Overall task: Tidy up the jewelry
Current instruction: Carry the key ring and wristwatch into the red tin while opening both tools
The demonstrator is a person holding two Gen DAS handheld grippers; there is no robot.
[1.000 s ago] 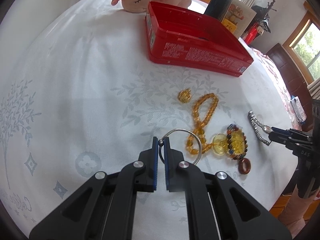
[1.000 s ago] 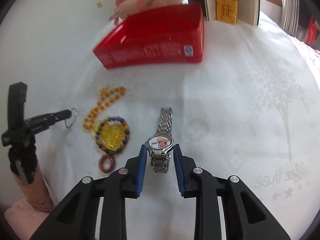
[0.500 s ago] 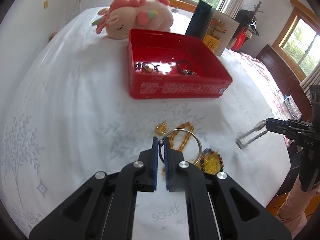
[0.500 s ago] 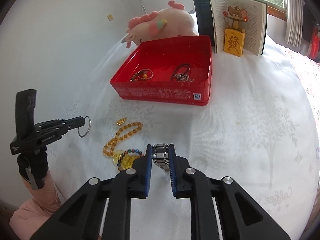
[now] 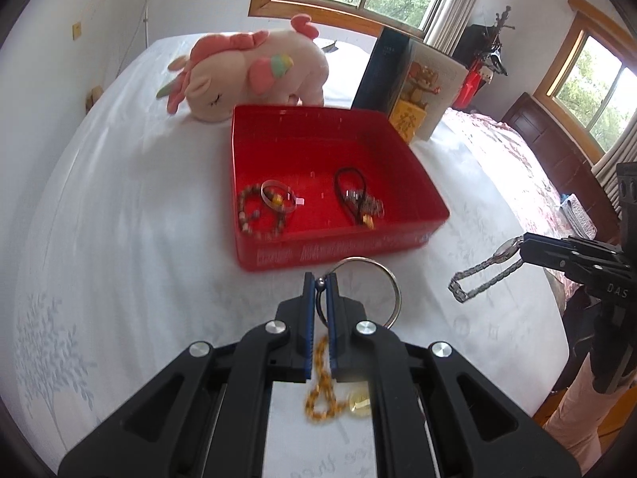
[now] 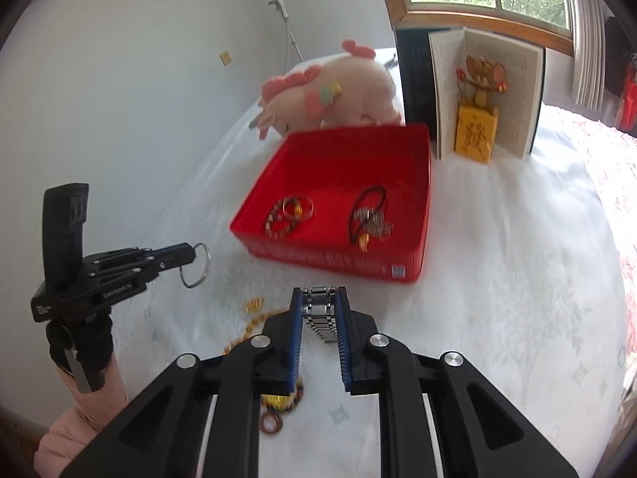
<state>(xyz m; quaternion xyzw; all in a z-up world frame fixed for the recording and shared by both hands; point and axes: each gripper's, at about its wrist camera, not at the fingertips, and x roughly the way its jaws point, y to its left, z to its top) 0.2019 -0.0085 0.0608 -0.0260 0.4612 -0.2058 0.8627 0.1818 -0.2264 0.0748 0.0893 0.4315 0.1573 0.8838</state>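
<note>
My left gripper [image 5: 319,283] is shut on a silver bangle [image 5: 382,279] and holds it in the air just in front of the red box [image 5: 254,183]. My right gripper [image 6: 321,298] is shut on a silver metal watch [image 6: 320,312]; the watch hangs from it in the left wrist view [image 5: 483,273]. The box [image 6: 422,207] holds a beaded bracelet [image 5: 254,215], a clear bangle [image 5: 278,198] and a black cord with charms [image 5: 358,199]. An amber bead string [image 5: 320,390] and a small gold charm [image 6: 254,304] lie on the white cloth below the grippers.
A pink plush unicorn [image 5: 247,69] lies behind the box. An open book with a mouse figure and gold block [image 6: 483,95] stands at the back right. A multicolour bead bracelet and a red ring [image 6: 272,424] lie near the bed's front edge.
Both grippers have risen and moved forward toward the red box, carrying the bangle and the watch. The box looms larger and the loose beads have dropped below the fingers.
</note>
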